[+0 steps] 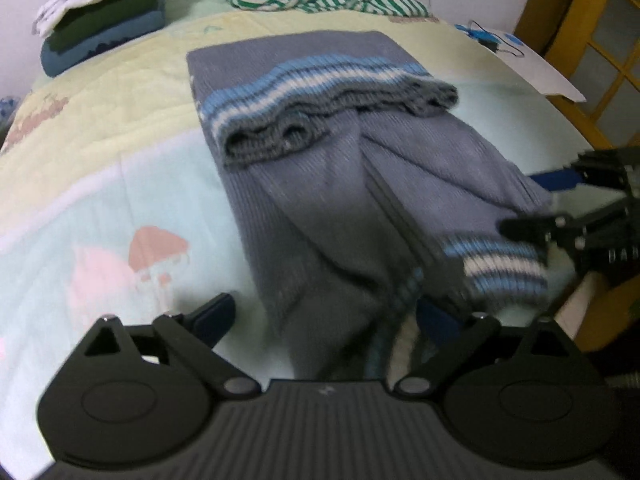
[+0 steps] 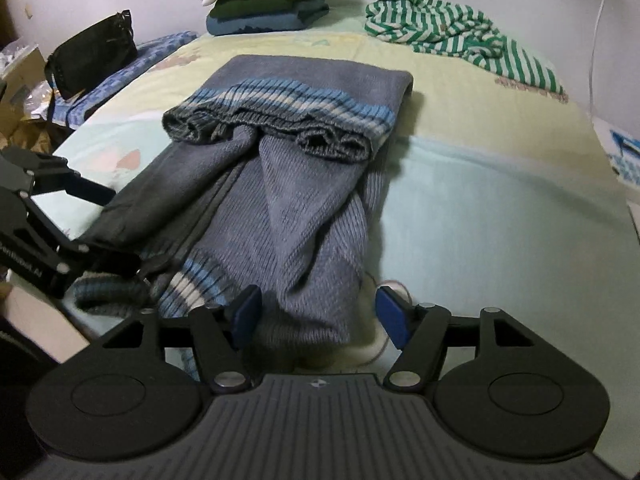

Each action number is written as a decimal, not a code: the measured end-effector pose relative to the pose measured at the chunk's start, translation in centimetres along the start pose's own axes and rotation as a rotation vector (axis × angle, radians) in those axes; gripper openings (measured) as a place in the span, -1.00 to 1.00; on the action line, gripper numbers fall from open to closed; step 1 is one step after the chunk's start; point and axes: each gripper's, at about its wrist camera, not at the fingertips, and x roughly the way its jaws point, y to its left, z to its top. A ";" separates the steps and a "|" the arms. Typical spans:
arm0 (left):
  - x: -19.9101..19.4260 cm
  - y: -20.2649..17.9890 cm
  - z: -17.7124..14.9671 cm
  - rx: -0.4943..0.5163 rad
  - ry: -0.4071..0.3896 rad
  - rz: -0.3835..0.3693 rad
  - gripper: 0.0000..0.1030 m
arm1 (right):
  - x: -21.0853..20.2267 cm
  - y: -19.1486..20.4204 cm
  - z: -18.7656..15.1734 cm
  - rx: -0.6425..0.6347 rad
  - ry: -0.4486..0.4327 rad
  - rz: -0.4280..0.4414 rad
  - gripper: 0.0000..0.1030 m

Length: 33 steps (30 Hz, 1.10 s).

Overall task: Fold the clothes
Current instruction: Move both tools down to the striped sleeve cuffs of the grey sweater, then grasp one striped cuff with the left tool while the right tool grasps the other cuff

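Mostly ribbed grey knit sweater (image 2: 280,208), striped hem.

Black bag (image 2: 92,54) beside patterned bedspread (image 2: 500,208).

One grey sweater (image 2: 280,184), one green-striped shirt (image 2: 460,36), one stack of folded clothes (image 2: 268,4), one black bag (image 2: 92,52), two tools.

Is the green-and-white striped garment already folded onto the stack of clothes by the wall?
No, the green-and-white striped garment lies crumpled on the bedspread, apart from the stack of folded clothes.
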 end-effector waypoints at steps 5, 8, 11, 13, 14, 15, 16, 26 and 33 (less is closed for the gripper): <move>-0.3 -0.3 -0.5 0.002 0.018 -0.006 0.93 | -0.6 -0.1 -0.5 -0.002 0.022 0.040 0.29; -0.6 -0.4 -0.7 -0.001 0.027 -0.021 0.90 | -0.8 0.1 -0.8 -0.010 0.028 0.051 0.28; -0.8 -0.9 -1.1 0.028 0.034 -0.022 0.82 | -1.1 -0.1 -0.8 -0.013 0.041 0.086 0.12; -0.6 -1.4 -1.1 0.047 0.035 -0.012 0.79 | -1.2 -0.4 -0.8 -0.017 0.053 0.124 0.02; -0.6 -1.5 -1.1 0.047 0.033 -0.009 0.78 | -1.2 -0.3 -0.8 -0.025 0.057 0.135 0.02; -0.6 -1.5 -1.0 0.043 0.030 -0.010 0.77 | -1.2 -0.3 -0.8 -0.035 0.060 0.145 0.01; -0.6 -1.5 -0.9 0.035 0.026 -0.010 0.74 | -1.2 -0.1 -0.7 -0.047 0.061 0.150 -0.02; -1.1 -1.5 -0.5 -0.005 -0.015 0.015 -0.13 | -0.9 -0.2 -0.4 -0.055 0.077 0.212 -0.55; -2.1 -1.1 0.2 -0.053 -0.027 0.001 -0.55 | -1.3 -1.7 0.5 0.028 0.080 0.268 -0.88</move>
